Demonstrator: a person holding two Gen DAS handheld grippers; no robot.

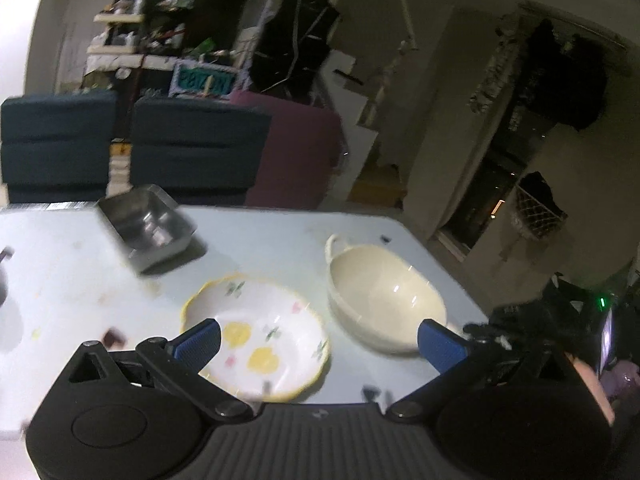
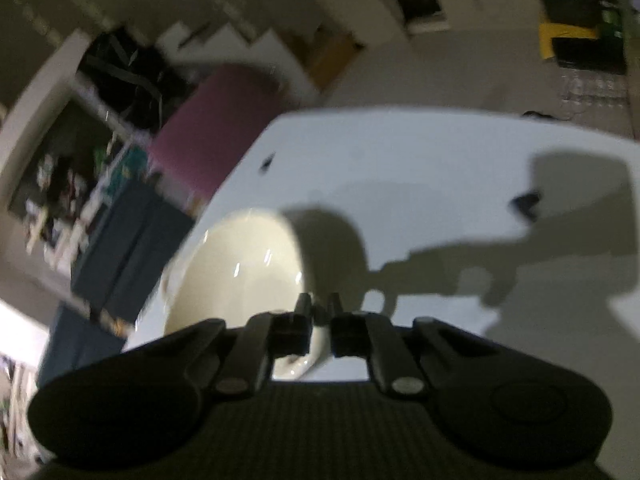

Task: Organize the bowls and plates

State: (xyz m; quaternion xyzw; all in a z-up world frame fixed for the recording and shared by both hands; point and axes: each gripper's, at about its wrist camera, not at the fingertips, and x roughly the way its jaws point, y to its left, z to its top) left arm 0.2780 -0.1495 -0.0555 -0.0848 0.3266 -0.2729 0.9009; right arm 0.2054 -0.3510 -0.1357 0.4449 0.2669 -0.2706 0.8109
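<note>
Left wrist view: cream bowl (image 1: 384, 300), floral plate (image 1: 256, 332) and steel tray (image 1: 148, 226) all sit empty on the bench (image 1: 60, 280). Left tongs (image 1: 320, 344) spread wide over the plate, gripping nothing. Right wrist view is blurred; right tongs (image 2: 319, 312) pinch the cream bowl's near rim.

A white plate (image 1: 256, 336) with a wavy yellow edge, little flowers and two yellow hearts lies flat on the table (image 1: 260, 240). Just beside it, on its right, sits a cream bowl (image 1: 384, 296) with a small loop handle on its far rim. The bowl is empty and shiny inside. A square metal dish (image 1: 148, 228) rests farther back, also empty.
</note>
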